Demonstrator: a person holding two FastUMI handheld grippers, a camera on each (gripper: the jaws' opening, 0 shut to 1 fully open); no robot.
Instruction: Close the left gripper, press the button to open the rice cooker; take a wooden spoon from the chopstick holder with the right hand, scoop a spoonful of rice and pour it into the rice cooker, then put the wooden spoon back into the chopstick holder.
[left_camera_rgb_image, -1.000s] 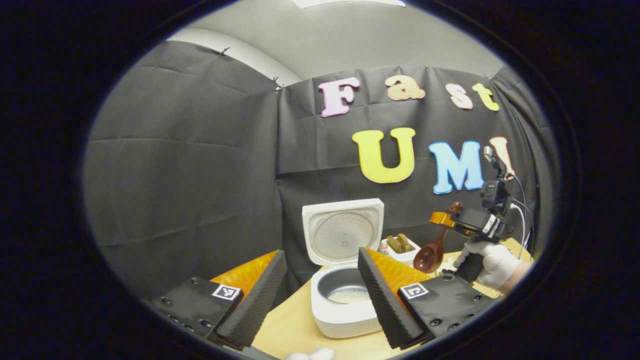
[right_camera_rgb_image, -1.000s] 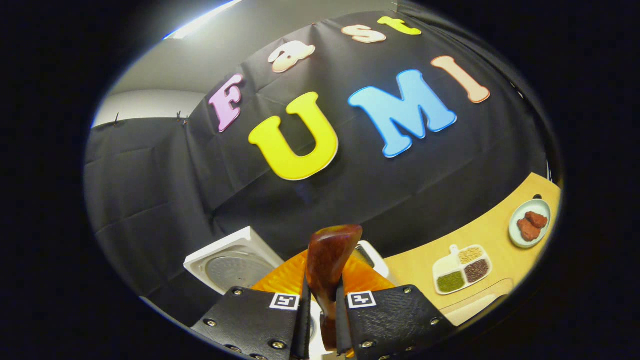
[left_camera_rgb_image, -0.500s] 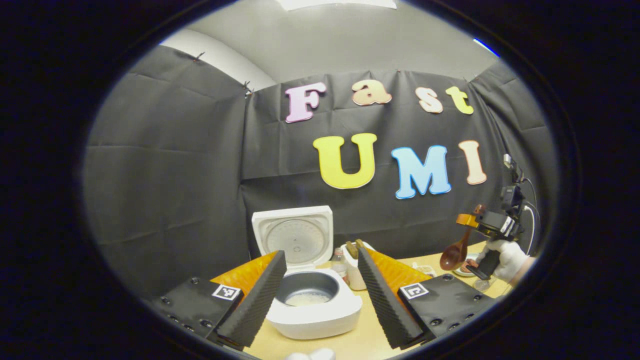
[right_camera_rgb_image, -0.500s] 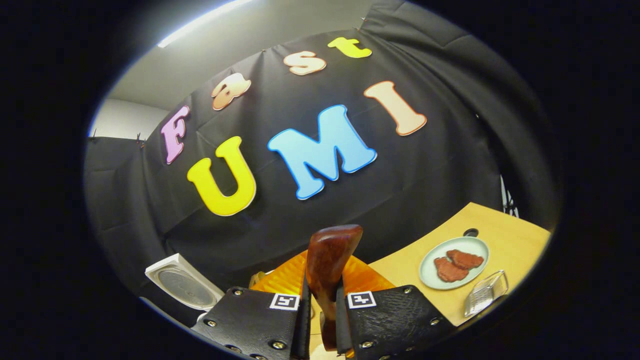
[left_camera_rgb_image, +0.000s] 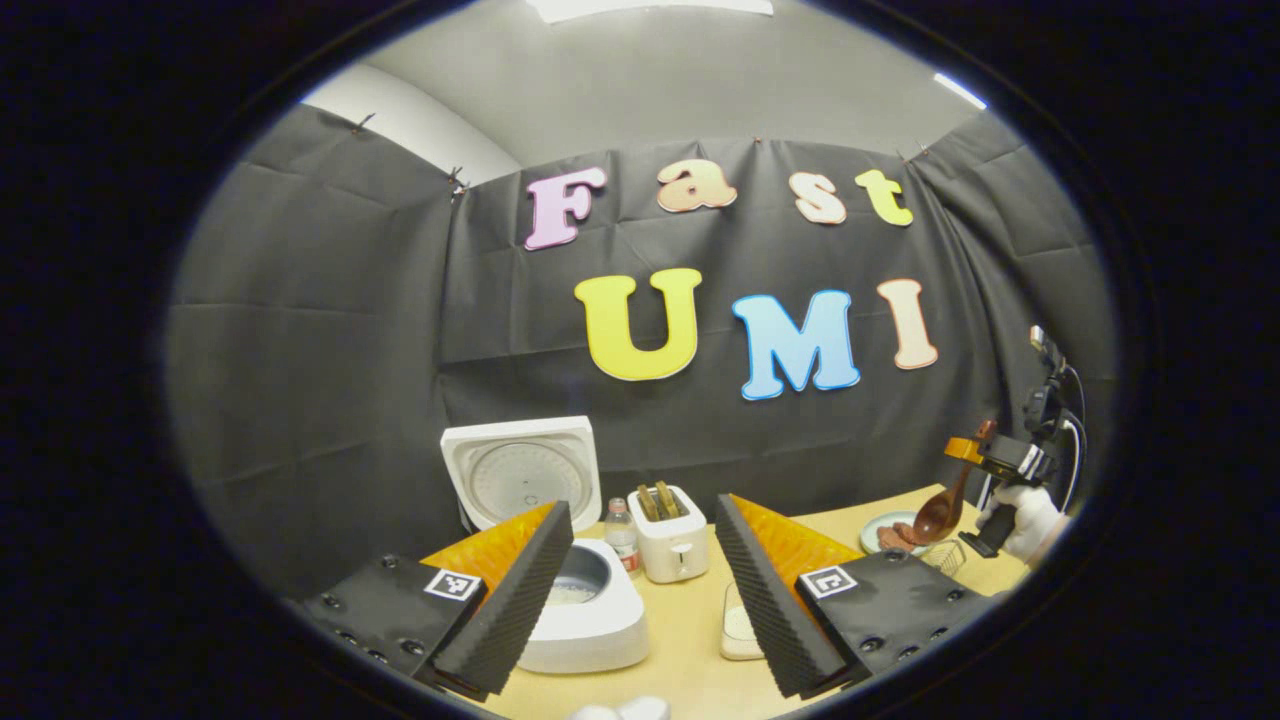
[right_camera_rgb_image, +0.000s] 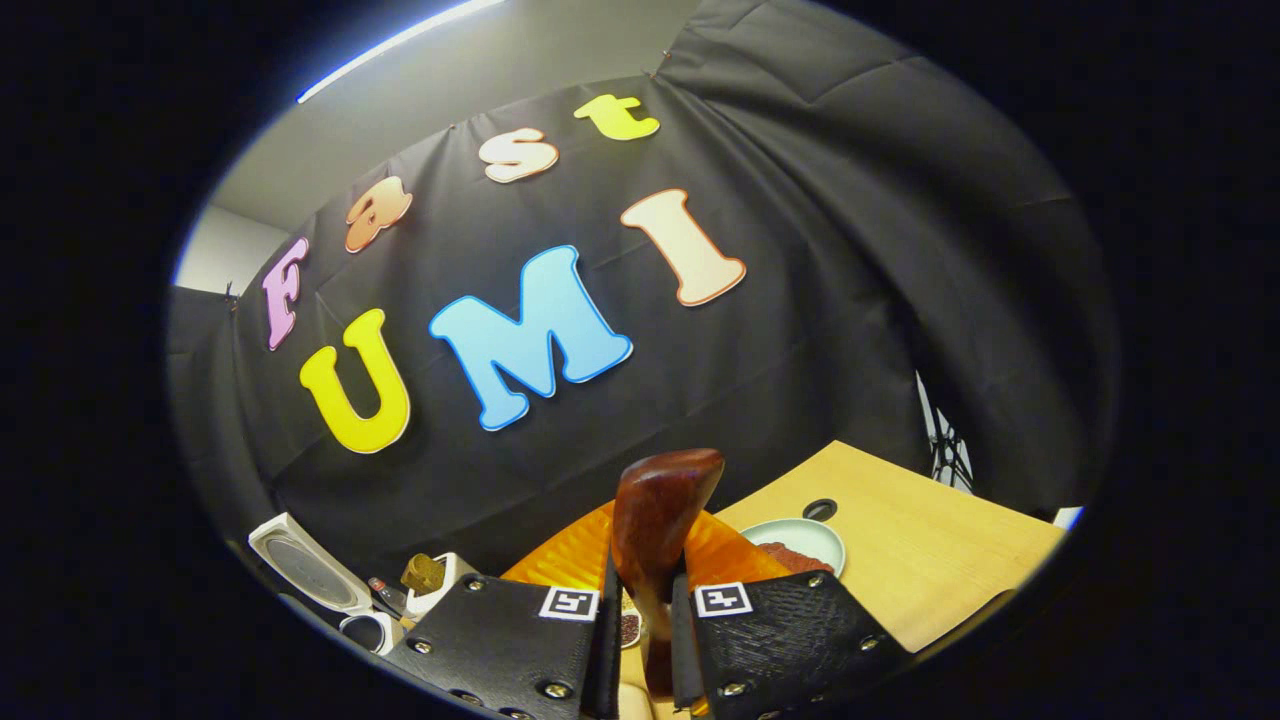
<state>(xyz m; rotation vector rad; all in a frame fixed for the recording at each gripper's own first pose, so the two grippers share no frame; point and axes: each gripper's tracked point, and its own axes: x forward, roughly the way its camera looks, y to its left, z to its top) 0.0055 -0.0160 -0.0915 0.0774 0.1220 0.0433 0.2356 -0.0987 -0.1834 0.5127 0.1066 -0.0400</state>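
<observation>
- The left tool stands wide apart, holding nothing, above the desk.
- Just behind its left finger sits the rice cooker, lid raised upright, some rice visible in the pot.
- Between the fingers, farther off, stand a small bottle and a toaster, side by side.
- Far to its right, a gloved hand carries the right tool, from which the wooden spoon hangs bowl-down over a plate.
- In the right gripper view, the right tool is narrow, both fingers pressing the spoon's handle, whose end points up.
- The plate lies just beyond its right finger; the cooker sits far left.
</observation>
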